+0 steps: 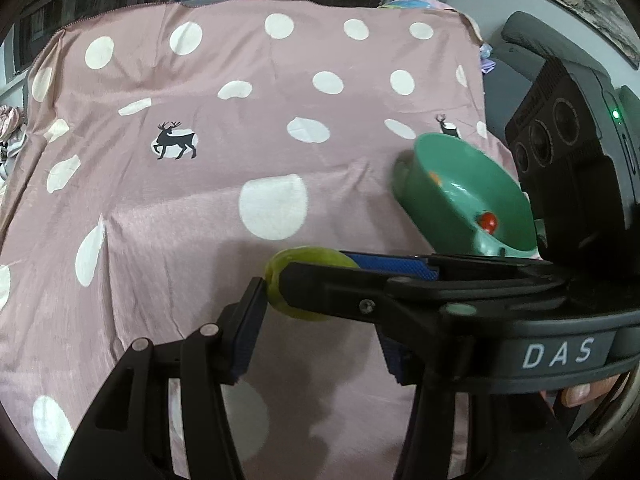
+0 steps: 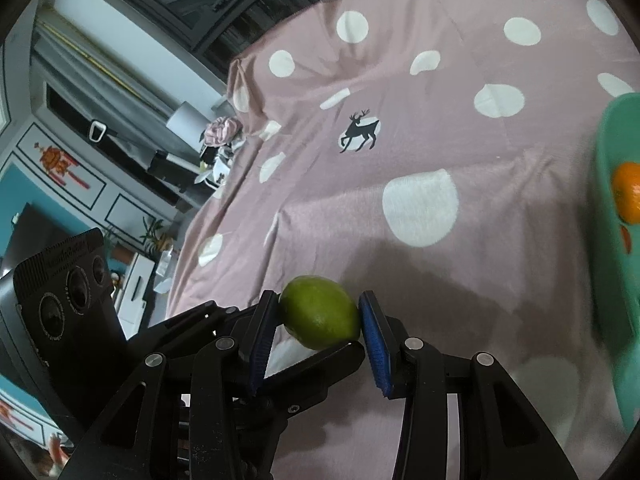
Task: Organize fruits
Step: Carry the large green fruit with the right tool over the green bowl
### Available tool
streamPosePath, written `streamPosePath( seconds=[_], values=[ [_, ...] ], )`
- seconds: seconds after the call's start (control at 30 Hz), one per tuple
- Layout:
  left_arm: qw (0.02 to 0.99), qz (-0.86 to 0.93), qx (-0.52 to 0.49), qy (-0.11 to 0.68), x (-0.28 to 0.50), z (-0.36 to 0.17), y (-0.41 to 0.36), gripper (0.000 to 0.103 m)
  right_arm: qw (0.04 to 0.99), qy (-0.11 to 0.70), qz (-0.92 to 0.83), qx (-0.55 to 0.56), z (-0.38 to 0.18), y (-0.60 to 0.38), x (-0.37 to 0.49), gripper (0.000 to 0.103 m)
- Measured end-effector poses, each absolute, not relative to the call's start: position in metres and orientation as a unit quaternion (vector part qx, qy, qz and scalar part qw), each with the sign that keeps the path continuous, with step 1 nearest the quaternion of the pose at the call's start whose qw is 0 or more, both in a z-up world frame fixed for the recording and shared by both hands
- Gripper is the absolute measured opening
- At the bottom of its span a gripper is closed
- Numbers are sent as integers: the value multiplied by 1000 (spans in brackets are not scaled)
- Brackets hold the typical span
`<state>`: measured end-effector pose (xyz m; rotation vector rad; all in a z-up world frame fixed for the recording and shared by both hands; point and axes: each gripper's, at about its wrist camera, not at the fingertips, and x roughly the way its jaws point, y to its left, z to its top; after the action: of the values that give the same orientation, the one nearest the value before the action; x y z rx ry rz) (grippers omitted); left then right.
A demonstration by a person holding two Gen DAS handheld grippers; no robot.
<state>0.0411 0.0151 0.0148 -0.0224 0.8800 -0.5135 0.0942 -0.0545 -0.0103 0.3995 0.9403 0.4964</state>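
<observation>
Lime [image 2: 320, 312], firm, smooth-skinned and likely light, sits low in the right wrist frame, pinched across its middle by both the right tongs [image 2: 320, 320] and the left tongs [image 1: 276, 292]; teal bowl [image 2: 616, 280] waits at right edge.

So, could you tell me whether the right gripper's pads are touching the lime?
Touching: the right wrist view shows the lime squeezed between both blue pads of the right gripper.

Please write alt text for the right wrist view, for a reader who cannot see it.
The right gripper holds a green lime between its blue pads above a pink, white-dotted cloth. At the right edge a green bowl holds an orange.
</observation>
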Motion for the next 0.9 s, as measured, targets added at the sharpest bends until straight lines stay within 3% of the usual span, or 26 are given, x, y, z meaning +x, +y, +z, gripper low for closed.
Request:
streamPosePath(
  seconds=[0.9],
  values=[
    [890,-257,18,376,-12,62,-10,52,867,389,243,194,38,-75,33,44]
  ],
)
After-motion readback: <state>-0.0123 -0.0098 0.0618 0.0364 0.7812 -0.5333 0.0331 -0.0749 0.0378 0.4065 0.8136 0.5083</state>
